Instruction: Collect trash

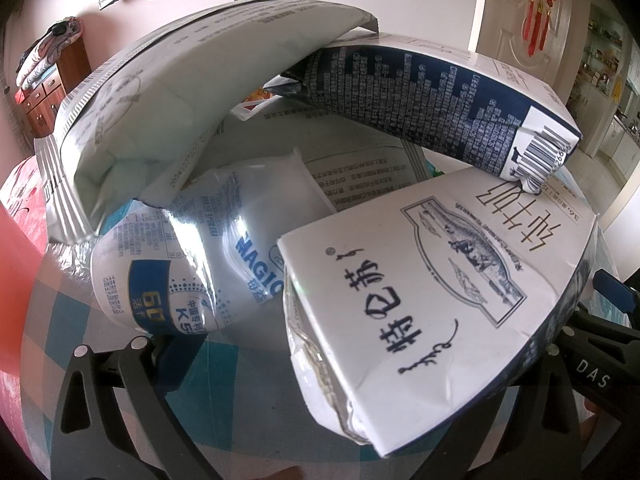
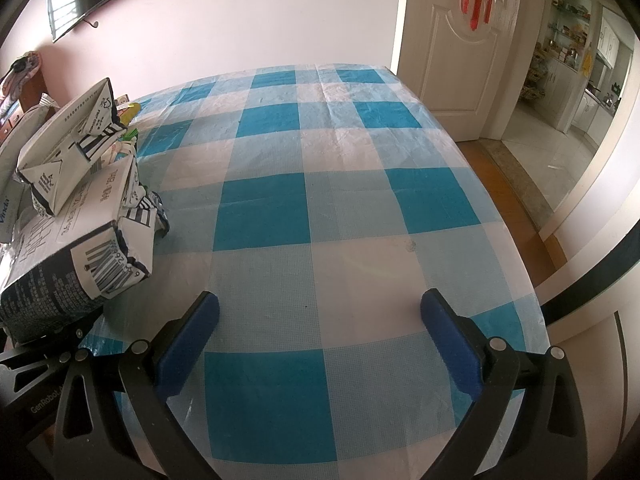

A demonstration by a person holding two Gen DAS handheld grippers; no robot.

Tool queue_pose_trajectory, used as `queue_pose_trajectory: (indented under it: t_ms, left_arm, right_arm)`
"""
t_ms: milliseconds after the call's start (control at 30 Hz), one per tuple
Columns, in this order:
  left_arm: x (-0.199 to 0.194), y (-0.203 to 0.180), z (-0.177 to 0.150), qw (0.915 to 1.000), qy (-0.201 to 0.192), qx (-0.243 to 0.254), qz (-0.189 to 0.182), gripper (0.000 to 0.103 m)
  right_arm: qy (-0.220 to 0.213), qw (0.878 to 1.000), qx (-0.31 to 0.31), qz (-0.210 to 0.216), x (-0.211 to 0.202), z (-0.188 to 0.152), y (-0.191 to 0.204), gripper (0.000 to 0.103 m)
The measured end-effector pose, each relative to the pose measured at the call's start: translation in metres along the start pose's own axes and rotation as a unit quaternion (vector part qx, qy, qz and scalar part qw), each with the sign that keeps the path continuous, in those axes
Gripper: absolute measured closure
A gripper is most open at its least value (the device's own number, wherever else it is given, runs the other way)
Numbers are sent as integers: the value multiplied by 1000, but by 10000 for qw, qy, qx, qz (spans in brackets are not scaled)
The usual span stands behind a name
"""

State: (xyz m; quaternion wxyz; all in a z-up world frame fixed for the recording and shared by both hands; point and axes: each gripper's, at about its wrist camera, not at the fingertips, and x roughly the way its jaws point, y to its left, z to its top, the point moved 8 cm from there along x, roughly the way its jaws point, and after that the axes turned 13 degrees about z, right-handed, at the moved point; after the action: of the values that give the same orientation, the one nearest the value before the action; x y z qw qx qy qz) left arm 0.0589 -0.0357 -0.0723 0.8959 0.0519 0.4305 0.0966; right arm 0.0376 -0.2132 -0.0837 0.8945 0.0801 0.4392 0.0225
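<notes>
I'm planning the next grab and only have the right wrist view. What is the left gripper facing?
Observer: The left gripper is open, with a crushed white milk carton between its fingers.
Operator: Anything beside that carton?
Observer: A shiny drink pack lies to its left on the checked tablecloth.
Operator: And behind?
Observer: A large white bag gapes open, arching over the drink pack.

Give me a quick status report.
Right gripper open, empty, over checked tablecloth. Left gripper buried in trash pile, grip unclear. Milk carton nearest. Nothing blocking.
</notes>
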Motion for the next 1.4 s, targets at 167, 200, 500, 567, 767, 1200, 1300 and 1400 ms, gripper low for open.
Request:
queue_pose_trajectory:
  t_ms: [167, 200, 500, 567, 767, 1200, 1300, 1400]
  left_arm:
    - [0, 0, 0, 10000, 0, 0, 0, 4]
    - [0, 0, 0, 10000, 0, 0, 0, 4]
    - [0, 0, 0, 10000, -1, 0, 0, 4]
    - [0, 0, 0, 10000, -1, 0, 0, 4]
    - [0, -1, 0, 10000, 1, 1, 0, 4]
    - [0, 0, 0, 10000, -1, 1, 1, 4]
    - [2, 3, 1, 10000, -2, 3, 2, 4]
    - [2, 3, 0, 10000, 0, 3, 0, 4]
  right_arm:
    - [-2, 10000, 0, 2, 0, 0, 0, 4]
    - [-2, 10000, 1, 2, 0, 0, 0, 4]
    - [-5, 10000, 3, 5, 0, 0, 0, 4]
    - [-5, 10000, 3, 5, 0, 0, 0, 4]
    - [-7, 10000, 3, 5, 0, 0, 0, 4]
    - [-10, 10000, 3, 5, 0, 0, 0, 4]
    - [-13, 10000, 5, 5, 0, 0, 0, 4]
    - [-5, 10000, -1, 3, 0, 0, -1, 4]
